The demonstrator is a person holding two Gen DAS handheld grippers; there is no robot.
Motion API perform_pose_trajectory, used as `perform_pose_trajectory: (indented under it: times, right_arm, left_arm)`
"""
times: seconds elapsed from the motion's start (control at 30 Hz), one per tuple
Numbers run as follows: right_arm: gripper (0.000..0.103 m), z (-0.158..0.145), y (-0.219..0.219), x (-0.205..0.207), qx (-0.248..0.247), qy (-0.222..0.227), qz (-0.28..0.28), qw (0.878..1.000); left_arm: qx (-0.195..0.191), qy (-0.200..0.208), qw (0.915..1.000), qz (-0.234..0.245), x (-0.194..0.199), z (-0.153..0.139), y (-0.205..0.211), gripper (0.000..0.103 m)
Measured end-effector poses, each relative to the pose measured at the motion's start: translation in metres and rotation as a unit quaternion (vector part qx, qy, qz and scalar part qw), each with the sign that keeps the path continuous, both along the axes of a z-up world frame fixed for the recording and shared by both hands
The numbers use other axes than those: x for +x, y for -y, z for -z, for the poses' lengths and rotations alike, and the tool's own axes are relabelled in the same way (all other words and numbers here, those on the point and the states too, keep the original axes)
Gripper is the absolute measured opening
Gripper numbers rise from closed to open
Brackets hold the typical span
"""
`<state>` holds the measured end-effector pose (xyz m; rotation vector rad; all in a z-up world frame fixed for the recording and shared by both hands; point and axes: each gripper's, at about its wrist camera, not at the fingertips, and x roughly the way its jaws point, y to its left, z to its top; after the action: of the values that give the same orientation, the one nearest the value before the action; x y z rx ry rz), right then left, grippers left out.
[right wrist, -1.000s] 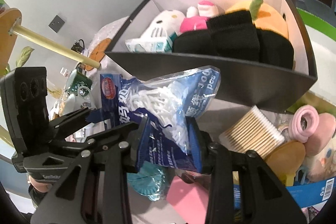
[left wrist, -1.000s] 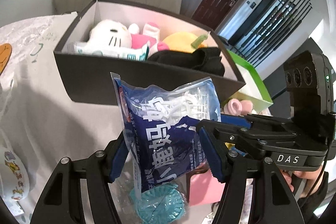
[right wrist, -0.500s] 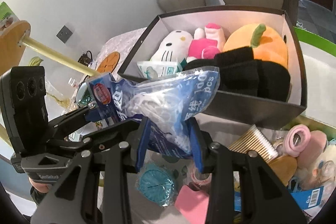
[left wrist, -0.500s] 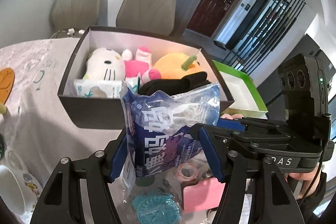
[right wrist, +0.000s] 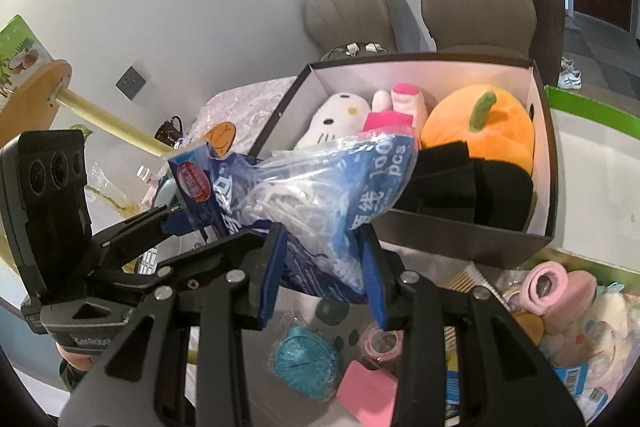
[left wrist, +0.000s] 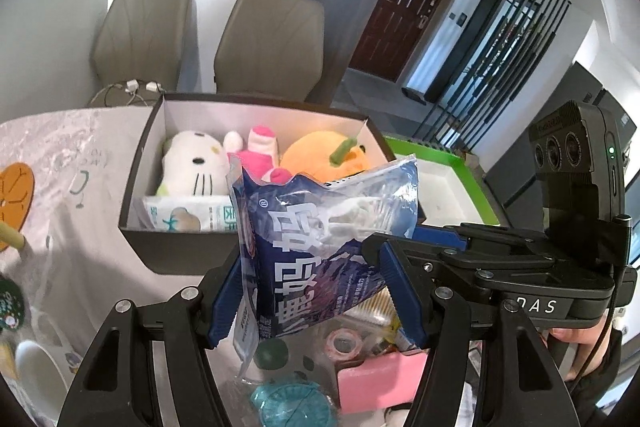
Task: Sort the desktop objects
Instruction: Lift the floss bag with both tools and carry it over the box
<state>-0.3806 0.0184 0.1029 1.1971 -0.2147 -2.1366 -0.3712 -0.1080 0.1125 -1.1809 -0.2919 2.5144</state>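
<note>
Both grippers hold one blue plastic bag of white floss picks, also in the right wrist view. My left gripper is shut on the bag's lower part. My right gripper is shut on its other end. The bag hangs in the air above the table, in front of a dark open box, also in the right wrist view. The box holds a white cat plush, a pink toy, an orange plush, black cloth and a tissue pack.
Below the bag lie a teal round item, a pink block, tape rolls, cotton swabs and plush toys. A green-rimmed white tray stands right of the box. A white cup is at the left. Two chairs stand behind the table.
Both grippers have lifted the floss bag higher and moved it toward the box; the box now appears lower and farther, with its contents fully visible.
</note>
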Motion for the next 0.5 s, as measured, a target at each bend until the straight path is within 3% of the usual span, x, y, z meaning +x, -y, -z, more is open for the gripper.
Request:
perform_pose_trajectory:
  times: [0.5]
  right_arm:
    - [0.038,-0.053,-0.008,0.019,-0.017,-0.043,0.01,0.999]
  left_arm:
    - [-0.012,-0.045,0.9988,0.012,0.008,-0.05,-0.006,0.066]
